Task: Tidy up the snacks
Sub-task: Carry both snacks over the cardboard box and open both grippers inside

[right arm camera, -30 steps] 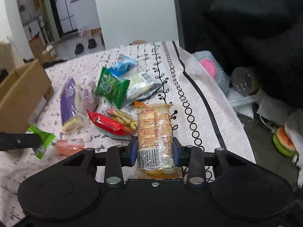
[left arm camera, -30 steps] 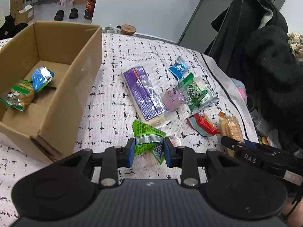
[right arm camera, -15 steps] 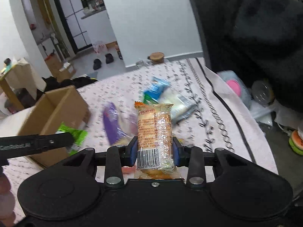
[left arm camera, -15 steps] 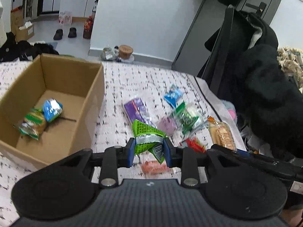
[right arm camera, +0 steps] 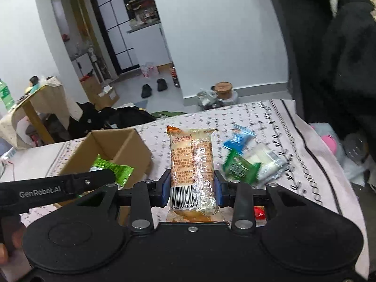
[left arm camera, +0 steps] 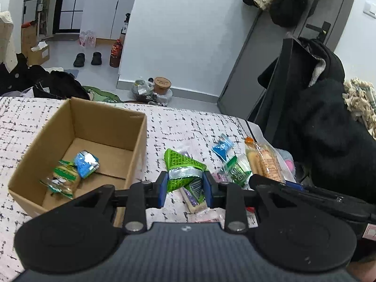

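My left gripper [left arm camera: 185,185] is shut on a green snack packet [left arm camera: 183,172], held in the air to the right of the open cardboard box [left arm camera: 138,138]. The box holds a blue packet [left arm camera: 85,163] and a green bread packet [left arm camera: 63,181]. My right gripper [right arm camera: 191,188] is shut on an orange-labelled clear packet of biscuits [right arm camera: 192,162], held above the table, right of the box [right arm camera: 138,145]. In the right wrist view the left gripper's green packet [right arm camera: 112,169] shows at the box's near corner. Loose snacks lie on the cloth: a blue packet [left arm camera: 222,145] and a green one [left arm camera: 235,170].
The table has a white cloth with black marks [left arm camera: 188,124]. A purple-and-cream packet [left arm camera: 195,202] and a pink one [left arm camera: 209,216] lie under the left gripper. A chair draped with black coats [left arm camera: 329,136] stands at the right edge. A red packet [right arm camera: 258,211] lies by the right gripper.
Both grippers have risen well above the table with their packets and moved left toward the box. The snacks and the box look smaller and farther below.
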A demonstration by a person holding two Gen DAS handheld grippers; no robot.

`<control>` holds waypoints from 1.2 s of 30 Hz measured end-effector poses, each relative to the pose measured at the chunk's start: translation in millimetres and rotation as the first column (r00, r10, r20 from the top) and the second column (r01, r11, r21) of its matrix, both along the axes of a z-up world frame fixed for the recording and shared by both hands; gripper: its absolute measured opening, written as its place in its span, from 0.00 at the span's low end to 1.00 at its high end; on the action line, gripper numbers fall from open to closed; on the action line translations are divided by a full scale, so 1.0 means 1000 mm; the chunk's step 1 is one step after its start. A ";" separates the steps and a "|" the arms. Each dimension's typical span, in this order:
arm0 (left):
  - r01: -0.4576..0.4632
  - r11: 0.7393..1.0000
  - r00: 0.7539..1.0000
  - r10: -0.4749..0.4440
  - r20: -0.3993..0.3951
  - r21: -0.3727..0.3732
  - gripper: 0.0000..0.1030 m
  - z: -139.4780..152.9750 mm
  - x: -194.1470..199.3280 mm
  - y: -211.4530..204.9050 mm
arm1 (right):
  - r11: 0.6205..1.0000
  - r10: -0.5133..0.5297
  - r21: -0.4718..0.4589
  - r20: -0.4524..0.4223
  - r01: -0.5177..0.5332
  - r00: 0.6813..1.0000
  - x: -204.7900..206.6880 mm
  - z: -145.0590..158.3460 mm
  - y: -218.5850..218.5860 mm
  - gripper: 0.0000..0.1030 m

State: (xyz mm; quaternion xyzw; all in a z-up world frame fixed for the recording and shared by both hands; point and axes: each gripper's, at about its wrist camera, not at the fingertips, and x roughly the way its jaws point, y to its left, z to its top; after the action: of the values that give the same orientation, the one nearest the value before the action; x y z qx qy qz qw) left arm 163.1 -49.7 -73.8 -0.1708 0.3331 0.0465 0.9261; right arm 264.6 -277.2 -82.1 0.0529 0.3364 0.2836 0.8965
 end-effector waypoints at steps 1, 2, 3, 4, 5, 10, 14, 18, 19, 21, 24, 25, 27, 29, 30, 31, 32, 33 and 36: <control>-0.004 1.000 1.000 0.004 0.005 -0.003 0.29 0.002 -0.001 0.003 | 1.000 0.011 0.000 0.007 -0.011 1.000 0.000 0.002 0.003 0.34; -0.009 1.000 1.000 0.009 0.010 -0.006 0.29 0.003 -0.001 0.005 | 1.000 0.020 -0.003 0.014 -0.020 1.000 0.000 0.003 0.006 0.34; -0.012 1.000 1.000 0.012 0.014 -0.007 0.29 0.005 -0.002 0.007 | 1.000 0.027 -0.004 0.019 -0.027 0.999 0.000 0.004 0.009 0.34; -0.015 1.000 1.000 0.015 0.018 -0.008 0.29 0.007 -0.003 0.010 | 0.999 0.035 -0.002 0.024 -0.035 0.999 0.000 0.006 0.012 0.34; -0.016 1.000 1.000 0.016 0.024 -0.006 0.29 0.009 -0.004 0.012 | 0.999 0.040 0.000 0.028 -0.040 0.999 0.000 0.007 0.014 0.34; -0.032 0.999 0.999 0.032 0.042 -0.001 0.29 0.017 -0.008 0.025 | 0.998 0.065 0.010 0.037 -0.066 0.997 0.003 0.012 0.030 0.34; -0.062 0.998 0.997 0.062 0.050 0.002 0.29 0.022 -0.012 0.039 | 0.996 0.092 0.009 0.046 -0.093 0.995 0.003 0.016 0.042 0.34; -0.089 0.996 0.995 0.088 0.041 0.013 0.29 0.024 -0.014 0.057 | 0.993 0.118 0.018 0.050 -0.119 0.992 0.003 0.020 0.055 0.34; -0.094 0.995 0.995 0.093 0.037 0.015 0.29 0.024 -0.015 0.062 | 0.992 0.127 0.019 0.054 -0.128 0.990 0.003 0.020 0.059 0.34; -0.108 0.994 0.994 0.107 0.032 0.033 0.29 0.024 -0.016 0.070 | 0.988 0.152 0.010 0.066 -0.153 0.986 0.002 0.020 0.067 0.34; -0.128 0.991 0.992 0.127 0.012 0.039 0.29 0.020 -0.018 0.083 | 0.985 0.169 0.005 0.061 -0.170 0.984 0.003 0.020 0.077 0.34; -0.137 0.990 0.991 0.136 0.005 0.040 0.29 0.018 -0.018 0.088 | 0.984 0.176 0.003 0.064 -0.177 0.982 0.003 0.020 0.080 0.34; -0.155 0.987 0.988 0.155 -0.007 0.037 0.29 0.015 -0.020 0.098 | 0.982 0.188 0.001 0.066 -0.189 0.980 0.002 0.020 0.087 0.34; -0.165 0.986 0.986 0.165 -0.020 0.032 0.29 0.013 -0.021 0.107 | 0.979 0.204 0.007 0.054 -0.204 0.978 0.002 0.019 0.093 0.34; -0.164 0.986 0.986 0.165 -0.028 0.032 0.29 0.012 -0.020 0.109 | 0.978 0.210 0.008 0.049 -0.210 0.977 0.002 0.018 0.096 0.34; -0.164 0.986 0.986 0.165 -0.037 0.032 0.29 0.011 -0.020 0.111 | 0.976 0.216 0.009 0.043 -0.216 0.976 0.001 0.016 0.099 0.34; -0.167 0.985 0.984 0.168 -0.050 0.035 0.30 0.009 -0.019 0.114 | 0.975 0.221 0.009 0.037 -0.221 0.975 0.001 0.015 0.103 0.34; -0.170 0.985 0.983 0.172 -0.057 0.035 0.30 0.008 -0.019 0.115 | 0.974 0.225 0.011 0.031 -0.226 0.974 0.001 0.014 0.106 0.34; -0.176 0.984 0.980 0.178 -0.085 0.037 0.30 0.003 -0.018 0.119 | 0.971 0.239 0.021 0.014 -0.240 0.971 0.001 0.010 0.115 0.34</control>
State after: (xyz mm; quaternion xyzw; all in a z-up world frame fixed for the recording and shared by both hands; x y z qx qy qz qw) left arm 145.0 69.1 -70.7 -0.1840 0.3562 0.1409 0.9052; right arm 265.4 -162.4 -72.6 0.0202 0.3319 0.3938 0.8570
